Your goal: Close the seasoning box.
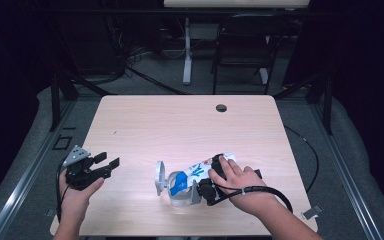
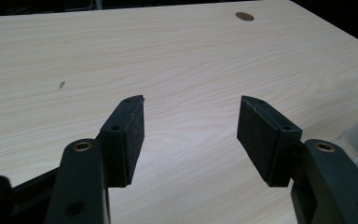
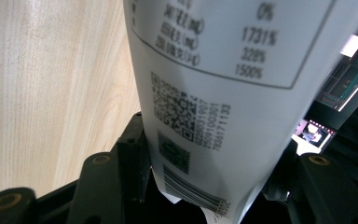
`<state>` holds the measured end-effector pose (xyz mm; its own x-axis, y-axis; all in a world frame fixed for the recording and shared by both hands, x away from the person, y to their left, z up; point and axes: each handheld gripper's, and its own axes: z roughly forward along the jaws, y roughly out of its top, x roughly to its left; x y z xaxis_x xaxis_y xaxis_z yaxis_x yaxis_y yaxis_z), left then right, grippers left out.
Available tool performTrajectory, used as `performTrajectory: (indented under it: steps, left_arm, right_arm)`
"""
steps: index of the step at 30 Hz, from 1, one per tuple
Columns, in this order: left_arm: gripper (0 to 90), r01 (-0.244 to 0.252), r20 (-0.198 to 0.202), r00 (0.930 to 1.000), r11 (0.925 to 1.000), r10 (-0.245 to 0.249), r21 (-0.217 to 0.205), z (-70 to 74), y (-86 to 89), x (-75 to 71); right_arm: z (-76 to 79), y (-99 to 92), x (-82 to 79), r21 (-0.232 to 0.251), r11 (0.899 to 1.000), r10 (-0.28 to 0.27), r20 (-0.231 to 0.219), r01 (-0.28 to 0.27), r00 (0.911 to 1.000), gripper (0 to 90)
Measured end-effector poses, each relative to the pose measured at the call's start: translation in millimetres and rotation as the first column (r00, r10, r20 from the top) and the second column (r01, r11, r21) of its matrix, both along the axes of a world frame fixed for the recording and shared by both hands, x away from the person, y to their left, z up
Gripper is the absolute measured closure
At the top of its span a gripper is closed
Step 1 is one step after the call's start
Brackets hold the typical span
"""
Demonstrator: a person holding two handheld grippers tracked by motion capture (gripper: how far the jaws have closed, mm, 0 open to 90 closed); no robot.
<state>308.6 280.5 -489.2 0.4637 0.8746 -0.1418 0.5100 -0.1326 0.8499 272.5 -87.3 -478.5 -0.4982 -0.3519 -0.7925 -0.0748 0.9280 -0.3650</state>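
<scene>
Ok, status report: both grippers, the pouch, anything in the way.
Left gripper open, empty. Right gripper clamped on white pouch, its end over the metal cup. Table ahead unobstructed.

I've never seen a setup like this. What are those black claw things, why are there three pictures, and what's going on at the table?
A person sits at a wooden table with a hand-held two-jaw gripper in each hand. The high view comes from a camera above. The other two come from cameras riding on the grippers, looking along their black jaws. The left gripper hovers over bare wood, jaws apart, holding nothing. The right gripper is closed on a white pouch printed with a QR code and barcode. From above, that pouch has blue markings and leans into a clear container whose round lid stands beside it.
</scene>
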Motion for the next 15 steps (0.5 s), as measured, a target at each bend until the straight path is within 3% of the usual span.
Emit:
performTrajectory:
  steps: [15]
  left_arm:
    - [41.9, -0.001, -0.001, 1.0, 1.0, 0.001, 0.001, 0.5, -0.2, -0.3]
  right_arm:
    - [-0.5, -0.6, 0.0, 0.007, 1.0, 0.005, -0.002, -0.005, 1.0, 46.5]
